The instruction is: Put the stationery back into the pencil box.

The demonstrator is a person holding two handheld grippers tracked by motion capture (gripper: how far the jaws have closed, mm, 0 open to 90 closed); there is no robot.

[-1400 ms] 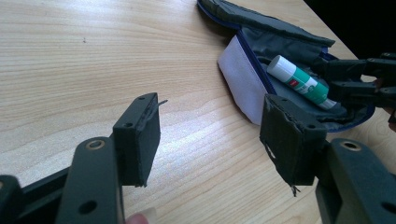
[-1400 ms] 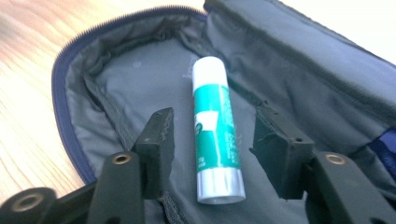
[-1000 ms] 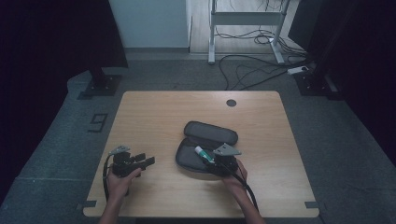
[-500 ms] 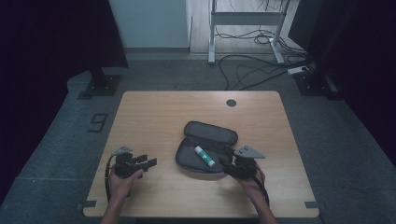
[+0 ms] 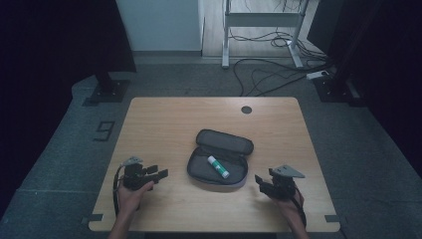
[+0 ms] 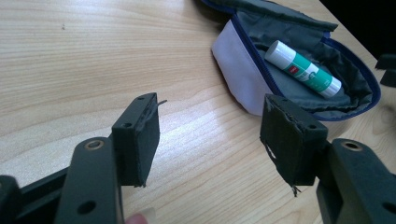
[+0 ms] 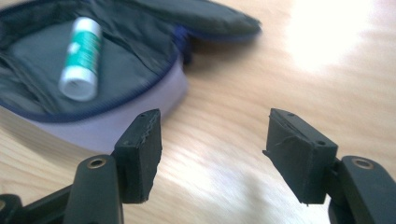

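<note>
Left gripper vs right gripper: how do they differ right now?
The left gripper sits left of the open pencil case; the right gripper sits to its right. In the high view the left gripper's jaws point right toward the case, the right gripper's point left toward it. The right gripper carries a grey three-cornered plate on top that stands out more. Shared: both are hand-held, open and empty, and the glue stick lies untouched in the case.

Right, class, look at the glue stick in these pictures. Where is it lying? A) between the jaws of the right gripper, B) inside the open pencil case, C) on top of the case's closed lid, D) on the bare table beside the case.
B: the glue stick lies on the grey lining of the open pencil case, and the right gripper beside the case has open jaws with nothing between them.
</note>
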